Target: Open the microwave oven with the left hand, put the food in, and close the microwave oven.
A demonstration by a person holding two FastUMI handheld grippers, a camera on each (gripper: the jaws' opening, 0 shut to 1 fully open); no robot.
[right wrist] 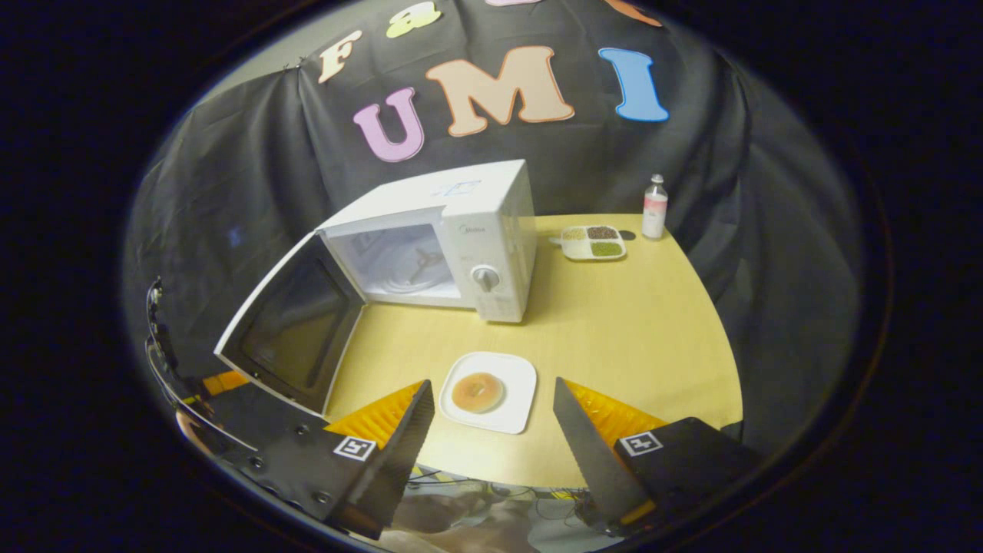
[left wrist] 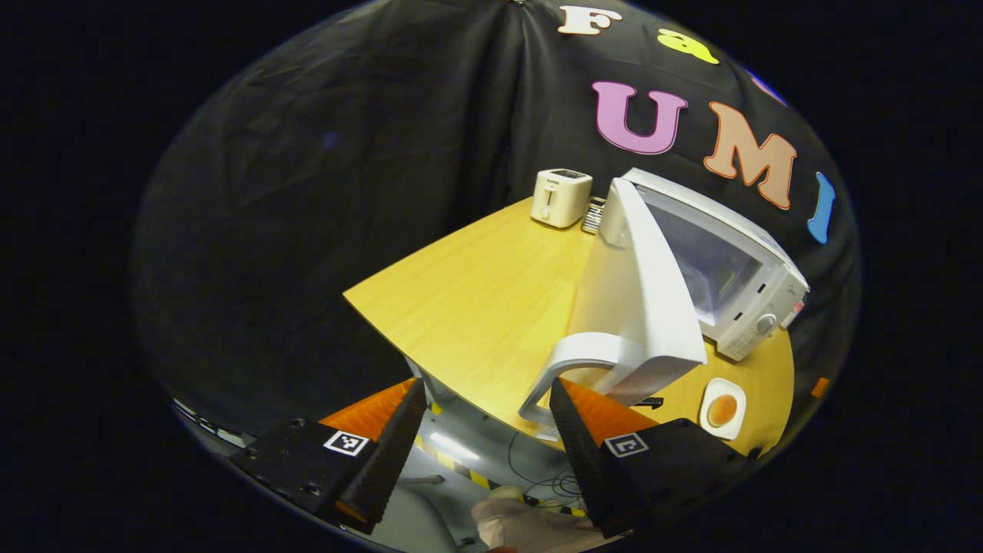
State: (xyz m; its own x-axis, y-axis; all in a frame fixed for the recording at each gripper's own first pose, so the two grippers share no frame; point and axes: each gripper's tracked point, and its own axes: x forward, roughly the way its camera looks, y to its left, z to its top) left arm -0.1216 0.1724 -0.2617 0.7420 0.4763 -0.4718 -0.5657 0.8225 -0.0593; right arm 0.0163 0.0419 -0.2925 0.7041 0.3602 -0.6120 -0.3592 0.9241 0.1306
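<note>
Standing on a yellow wood-grain counter (right wrist: pixel 630 322), white microwave oven (right wrist: pixel 461 230) sits toward the far left part, door (right wrist: pixel 288 326) swung wide open, reaching out past the near left edge. Cavity lit and bare apart from the turntable parts. Black cloth walls on all sides of the counter.

Food: a round browned bun (right wrist: pixel 477 392) on a square white plate (right wrist: pixel 491 402), near the counter's front edge, in front of the oven and apart from it.

Right gripper view: right tongs (right wrist: pixel 491 415) set wide, nothing between the fingers, hovering at the front edge with the plate lying just beyond them. Far right corner holds a divided tray (right wrist: pixel 593 243) with three fillings and a small bottle (right wrist: pixel 654 207) beside it, close together.

Left gripper view: left tongs (left wrist: pixel 488 415) also spread wide, holding nothing; right finger (left wrist: pixel 572 430) sits right at the curved door handle (left wrist: pixel 568 369), contact cannot be told. Door seen from its outer white face. This view adds a cream toaster (left wrist: pixel 561 197) at the far corner behind the oven, and grey floor (left wrist: pixel 461 453) with striped tape and cables below the counter edge. Plate with bun (left wrist: pixel 723 409) shows small at the right.
</note>
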